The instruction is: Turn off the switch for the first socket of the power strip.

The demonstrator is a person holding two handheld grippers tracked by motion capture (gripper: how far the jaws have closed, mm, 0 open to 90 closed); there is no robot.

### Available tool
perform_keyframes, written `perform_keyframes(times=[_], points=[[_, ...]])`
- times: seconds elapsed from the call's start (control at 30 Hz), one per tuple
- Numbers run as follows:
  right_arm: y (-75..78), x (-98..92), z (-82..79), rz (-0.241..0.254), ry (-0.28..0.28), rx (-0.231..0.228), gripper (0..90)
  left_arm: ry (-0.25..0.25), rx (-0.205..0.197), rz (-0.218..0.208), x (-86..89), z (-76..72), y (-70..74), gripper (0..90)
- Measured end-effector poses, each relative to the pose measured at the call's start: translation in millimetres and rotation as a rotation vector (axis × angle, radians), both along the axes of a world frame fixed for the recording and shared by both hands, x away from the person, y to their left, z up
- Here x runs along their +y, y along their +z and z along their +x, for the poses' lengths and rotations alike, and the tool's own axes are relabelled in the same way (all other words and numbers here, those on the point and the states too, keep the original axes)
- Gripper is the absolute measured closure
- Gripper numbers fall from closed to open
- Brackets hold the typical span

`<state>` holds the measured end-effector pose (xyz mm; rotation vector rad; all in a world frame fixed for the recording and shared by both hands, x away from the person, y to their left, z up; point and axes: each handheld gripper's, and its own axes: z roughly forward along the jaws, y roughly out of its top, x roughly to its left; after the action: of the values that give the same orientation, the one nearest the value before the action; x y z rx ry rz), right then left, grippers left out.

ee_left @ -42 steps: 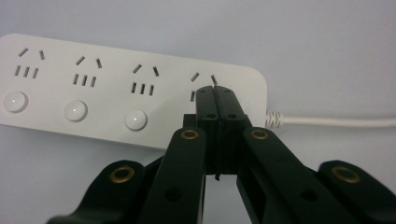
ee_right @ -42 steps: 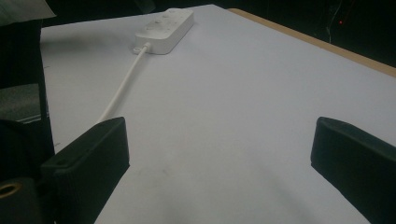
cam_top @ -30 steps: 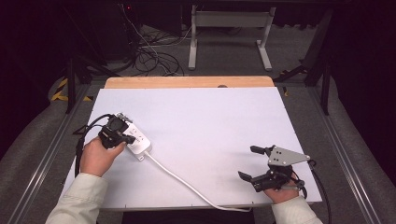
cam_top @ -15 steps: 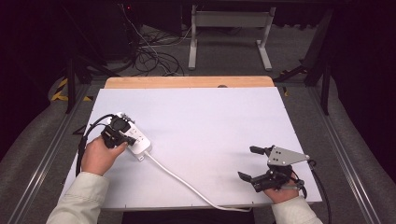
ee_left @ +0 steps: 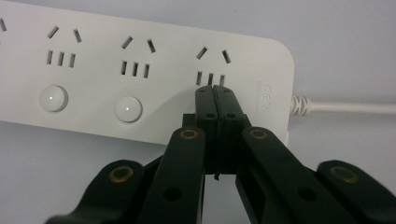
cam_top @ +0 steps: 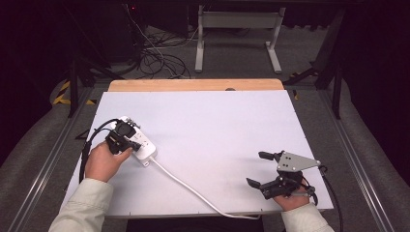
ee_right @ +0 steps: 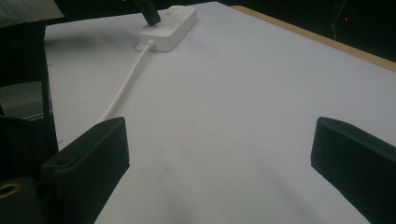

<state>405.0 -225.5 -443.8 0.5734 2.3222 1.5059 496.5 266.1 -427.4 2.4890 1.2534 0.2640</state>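
At the near right corner of the white table (cam_top: 222,125), the right gripper (cam_top: 265,170) rests low in the person's hand, level and pointing left. Its jaws stand wide apart with nothing between them; its own view looks across bare tabletop between the two black pads.

A white cord (cam_top: 193,191) runs from the near edge diagonally up and left to a white strip (cam_top: 140,145), a power strip lying flat near the table's left edge.

The left gripper (ee_left: 214,89) is tipped down onto the strip. Its jaws are pressed fully together, gripping nothing, and their joined tip covers the spot where the third switch button would be, at the cord end. Two round buttons (ee_left: 127,108) show beside it under the other sockets. The left hand (cam_top: 102,162) is just near of the strip, its sleeve reaching in from the bottom.

The work looks to be at the pressing of that last switch; whether it has clicked cannot be told. No plug sits in any socket. Left, likely: lift off.
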Motion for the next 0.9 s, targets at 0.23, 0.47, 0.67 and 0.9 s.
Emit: perform_keyframes(times=[0.23, 0.47, 0.67, 0.9], points=[[-0.2, 0.1, 0.1, 0.001, 0.003, 0.002, 5.0, 0.006, -0.001, -0.004, 0.3, -0.3, -2.0, 89.7], [-0.1, 0.0, -0.4, 0.000, 0.003, 0.003, 5.0, 0.011, -0.007, -0.013, 1.5, -1.0, -2.6, 89.7], [-0.1, -0.1, -0.6, 0.000, 0.004, 0.003, 5.0, 0.013, -0.020, -0.001, -0.5, -3.2, -3.1, 89.7], [-0.2, 0.0, -0.7, 0.001, 0.004, 0.005, 5.0, 0.028, -0.043, -0.007, -0.7, -3.4, -4.3, 89.8]])
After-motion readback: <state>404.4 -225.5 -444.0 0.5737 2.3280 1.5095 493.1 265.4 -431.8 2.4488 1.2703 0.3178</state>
